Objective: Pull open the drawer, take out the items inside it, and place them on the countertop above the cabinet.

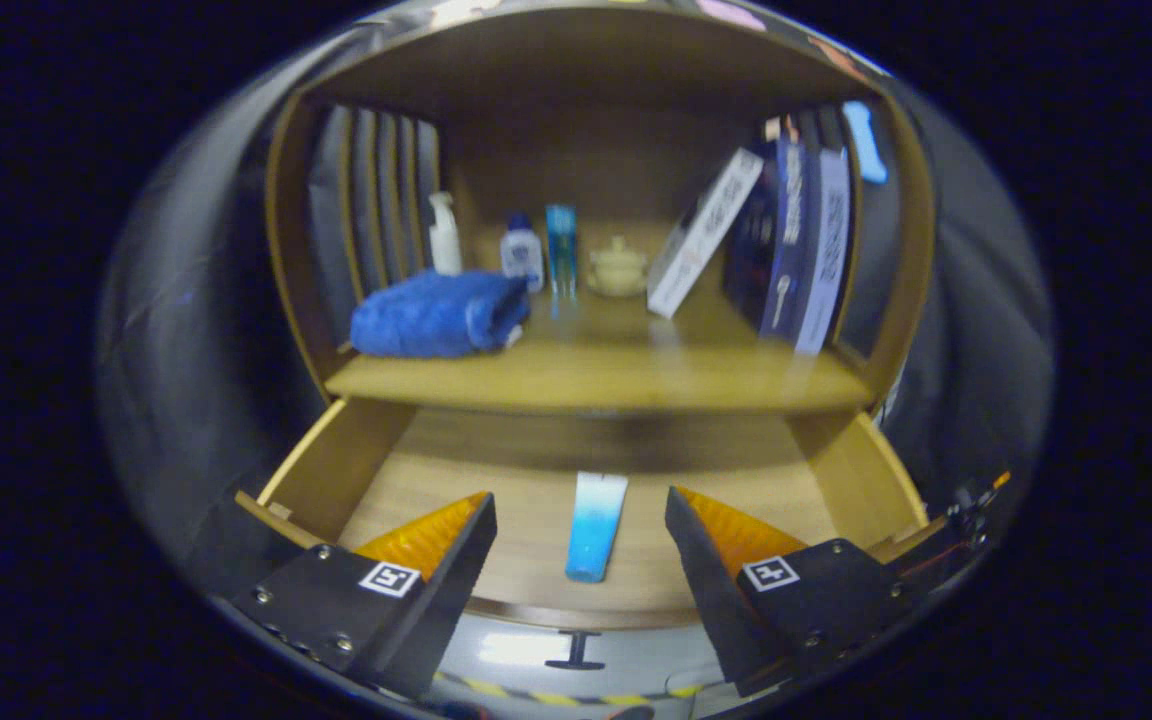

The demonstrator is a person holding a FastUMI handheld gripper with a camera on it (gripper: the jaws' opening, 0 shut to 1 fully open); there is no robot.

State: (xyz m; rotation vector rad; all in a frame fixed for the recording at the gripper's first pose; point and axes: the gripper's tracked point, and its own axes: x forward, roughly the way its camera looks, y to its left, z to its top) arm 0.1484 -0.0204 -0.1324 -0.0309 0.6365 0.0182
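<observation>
The gripper (581,515) hangs with its fingers spread wide and holding nothing; in the gap between them, a little ahead of the tips, a blue-and-white tube (596,525) lies flat on the floor of the open drawer (336,470); its long axis runs nearly straight away from the fingers, cap end nearest, white end pointing to the back; so the fingers already straddle it, and the coming move, as I judge it, is a plain descent and a squeeze across the tube's narrow width, with little turning needed. The drawer front and its dark handle (576,652) sit just below the fingers. Beyond the drawer, the countertop (596,375) carries a folded blue cloth (436,315), small bottles (521,252) and a leaning box (701,235); bare wood near its front edge looks free for the tube.
</observation>
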